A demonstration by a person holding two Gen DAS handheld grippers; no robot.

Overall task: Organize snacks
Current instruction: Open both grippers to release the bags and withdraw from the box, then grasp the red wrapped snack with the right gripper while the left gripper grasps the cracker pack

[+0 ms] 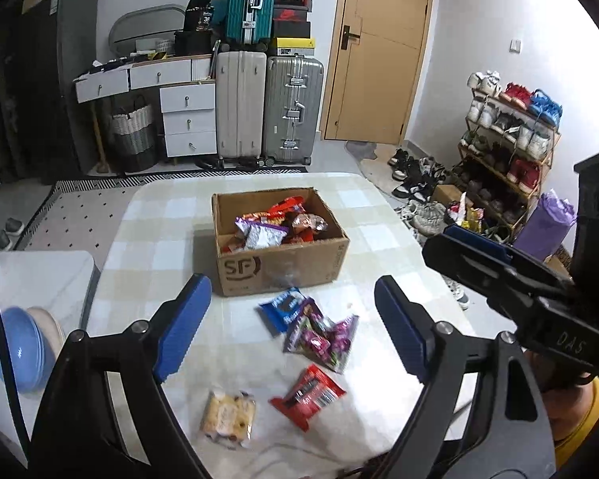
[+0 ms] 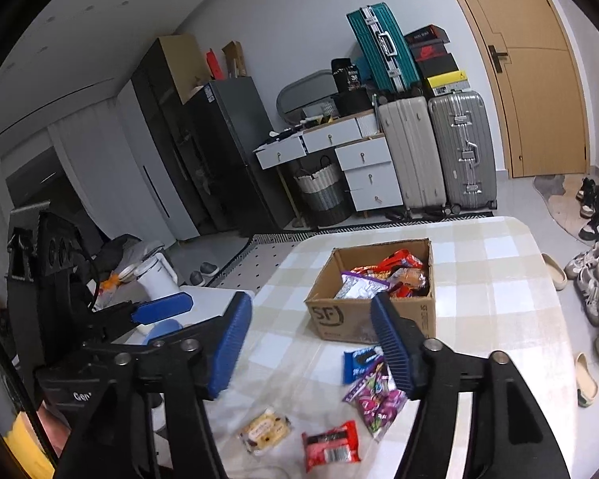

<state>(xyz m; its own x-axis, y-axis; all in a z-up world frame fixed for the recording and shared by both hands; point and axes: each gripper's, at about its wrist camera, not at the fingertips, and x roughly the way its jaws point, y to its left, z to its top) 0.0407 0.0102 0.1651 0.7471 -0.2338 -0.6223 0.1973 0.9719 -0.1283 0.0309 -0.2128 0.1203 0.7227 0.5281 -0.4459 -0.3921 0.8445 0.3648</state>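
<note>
Snack packets loose on a checked table before an open carton, both grippers empty above them.

The pale checked tabletop (image 1: 151, 235) carries an open brown cardboard box (image 1: 279, 267) already part-filled with mixed wrappers. Just in front of it lie a blue foil biscuit packet (image 1: 281, 307), purple foil candy packets (image 1: 323, 337) touching it, a red plastic snack packet (image 1: 307, 395) and a clear-wrapped yellow cake (image 1: 228, 419), the last two lying apart. All look light, soft and crinkly, likely slippery on the pads; the cake probably crushes easily, so a gentle pinch across a sealed edge or the short width seems best. The left gripper (image 1: 291, 327) and the right gripper (image 2: 311, 347) both stand with jaws spread, nothing between them.
</note>
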